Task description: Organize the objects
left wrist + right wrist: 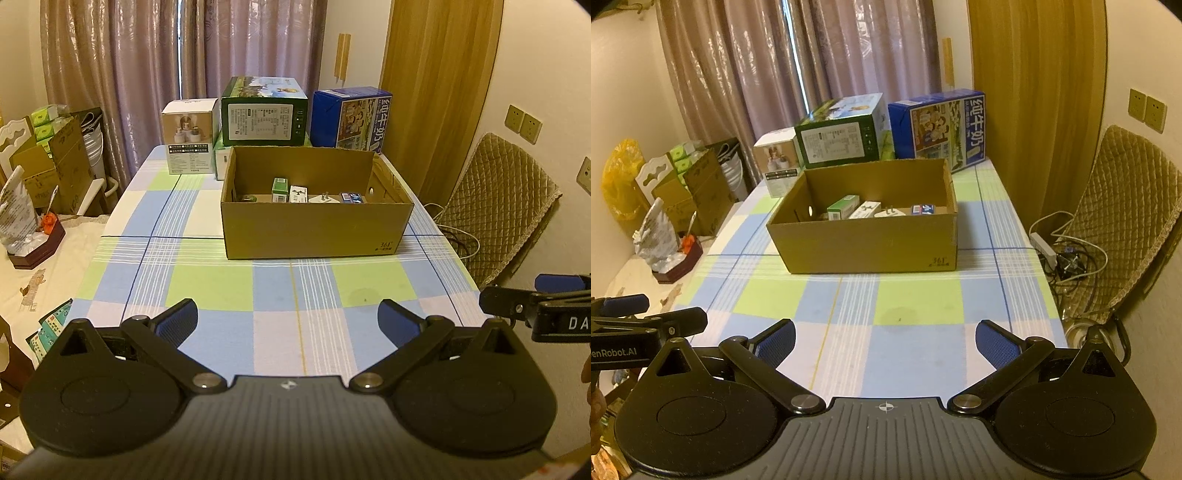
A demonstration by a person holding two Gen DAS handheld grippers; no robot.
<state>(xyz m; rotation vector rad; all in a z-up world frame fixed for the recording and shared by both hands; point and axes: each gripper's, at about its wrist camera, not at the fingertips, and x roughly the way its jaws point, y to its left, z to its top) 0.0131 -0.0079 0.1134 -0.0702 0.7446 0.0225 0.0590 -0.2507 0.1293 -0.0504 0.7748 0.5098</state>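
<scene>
While both tools hang back over the near edge of the checked tablecloth (207,288), nothing is held: the left gripper (286,319) has its blue pads spread wide and empty, and the right gripper (884,341) stands just the same, jaws well apart. Going left to right in the left wrist view, a side table with a dark wooden tray (35,251) sits at nine o'clock, then the white carton (190,136), the green carton (264,110) and the blue milk carton (351,118) line up along the far edge at twelve. The open cardboard box (314,225) stands in front of them, well apart from both tools, and already holds a small green packet (280,189), a white packet (298,194), a white plug adapter (323,198) and a small blue box (351,197) in a row near its far wall. The cloth between tools and box is bare, so the sorting looks about finished. If another piece goes in, I would lift over the tall near wall and lower straight down, not drag across the rim. A quilted chair (502,206) waits at three o'clock.
</scene>
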